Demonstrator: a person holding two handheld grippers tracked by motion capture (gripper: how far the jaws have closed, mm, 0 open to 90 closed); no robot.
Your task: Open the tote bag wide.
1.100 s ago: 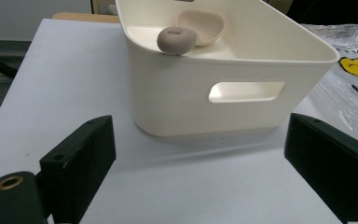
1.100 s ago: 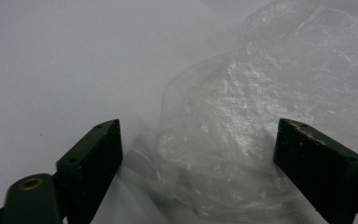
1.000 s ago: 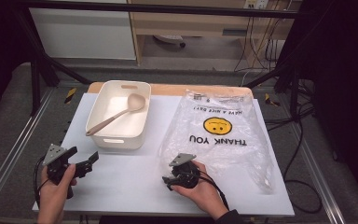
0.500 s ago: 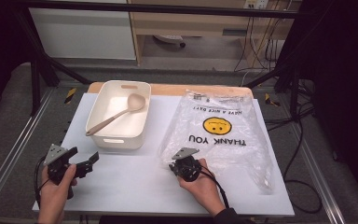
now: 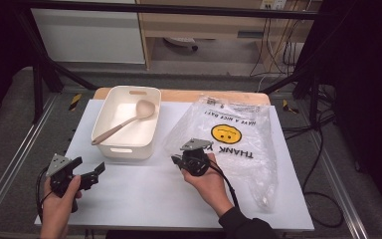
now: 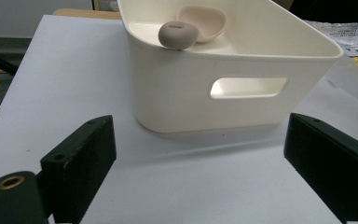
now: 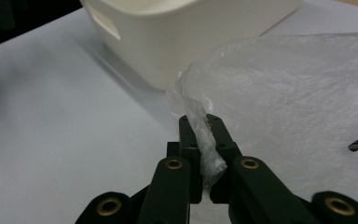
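A clear plastic bag (image 5: 234, 144) with a yellow smiley face and "THANK YOU" print lies on the right half of the white table (image 5: 144, 199). My right gripper (image 5: 175, 160) is shut on the bag's near-left corner. In the right gripper view the crumpled film (image 7: 200, 121) is pinched between the jaws of the right gripper (image 7: 200, 128) and lifted slightly. A white bin (image 5: 107, 134) holds a beige spoon (image 5: 144, 108). My left gripper (image 5: 89, 167) is open near the table's front left. Its jaws face the bin's handle side (image 6: 191, 84), apart from it, with the spoon (image 6: 200, 21) inside.
A wooden board (image 5: 219, 96) runs along the table's far edge. Metal frame rails (image 5: 15, 154) flank both sides, and cables (image 5: 318, 149) hang off the right. Bare white tabletop lies between the two hands.
The right gripper moved forward to the bag's near-left corner, its jaws went from open to shut on the film, and it rose a little. The left hand stayed still.
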